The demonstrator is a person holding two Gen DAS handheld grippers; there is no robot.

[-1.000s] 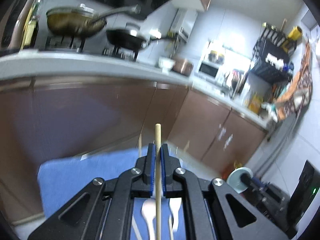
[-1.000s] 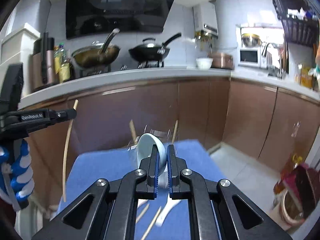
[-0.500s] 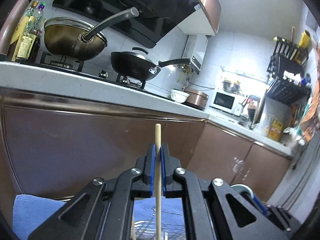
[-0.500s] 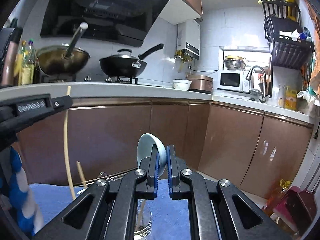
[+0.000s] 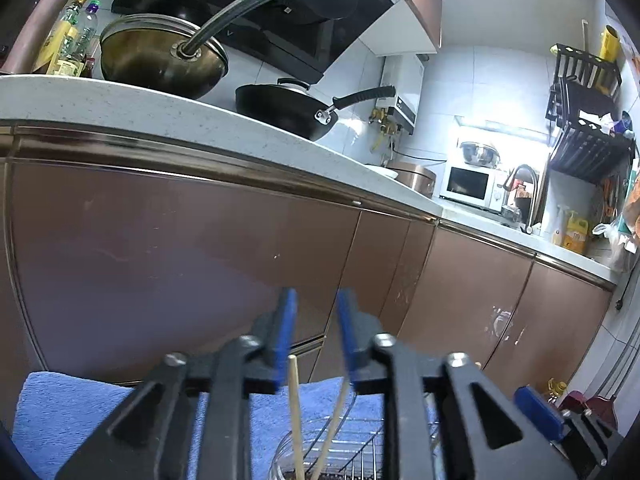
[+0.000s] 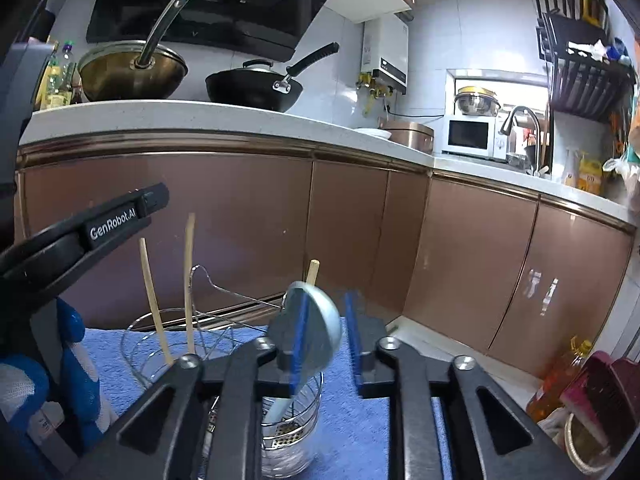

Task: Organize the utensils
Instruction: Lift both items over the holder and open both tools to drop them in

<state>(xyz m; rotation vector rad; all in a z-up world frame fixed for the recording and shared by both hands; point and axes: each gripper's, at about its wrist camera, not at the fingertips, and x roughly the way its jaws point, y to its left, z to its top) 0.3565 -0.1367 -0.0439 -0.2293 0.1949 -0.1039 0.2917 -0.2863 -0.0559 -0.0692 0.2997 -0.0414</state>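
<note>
Left tool (image 5: 313, 336): jaws just been opening, standing spread; wooden chopstick (image 5: 295, 412) sitting loose just below pads, long axis upright, tip dropping into wire utensil holder (image 5: 348, 448) on blue cloth (image 5: 68, 412).

Right tool (image 6: 325, 340): jaws just been opening, spread; white ceramic spoon (image 6: 308, 336) leaning against left pad, bowl up, handle reaching down into holder cup (image 6: 288, 436).

More chopsticks (image 6: 154, 304) standing in neighbouring basket; brown cabinets (image 6: 240, 220) behind.

The right gripper's (image 6: 324, 332) black frame hides the white spoon's (image 6: 316, 328) handle. The chopstick's (image 5: 296, 412) lower end runs off the left wrist view's bottom edge.
</note>
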